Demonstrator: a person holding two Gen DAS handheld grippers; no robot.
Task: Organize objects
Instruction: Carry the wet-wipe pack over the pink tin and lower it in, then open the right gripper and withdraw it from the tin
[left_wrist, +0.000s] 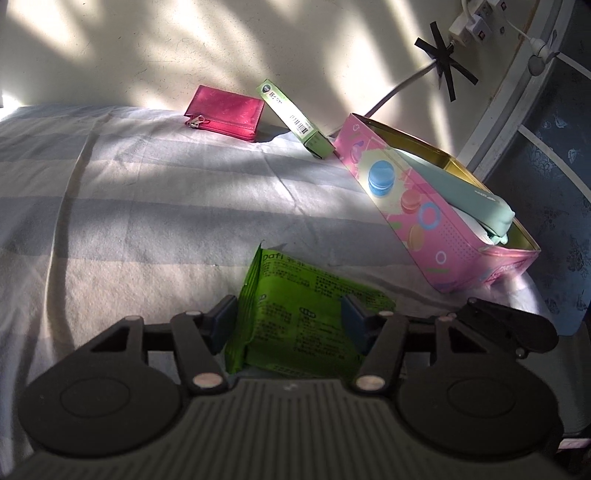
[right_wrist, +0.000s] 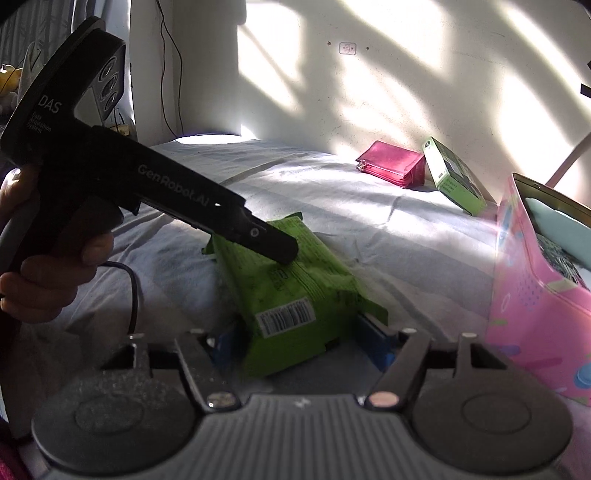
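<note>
My left hand-held gripper (left_wrist: 288, 317), marked "GenRobot.AI" and "DAS", and right hand-held gripper (right_wrist: 295, 332) both straddle the green "Dafi" packet (left_wrist: 295, 317), jaws spread, unclenched.

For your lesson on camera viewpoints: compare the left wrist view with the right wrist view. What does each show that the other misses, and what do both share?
Only the left wrist view shows the power strip on the wall and the black tape cross.

Only the right wrist view shows the whole left gripper in the person's hand, plus the barcode on the packet.

Both show the green packet between open fingers, the pink wallet, the green box and the pink tin.
</note>
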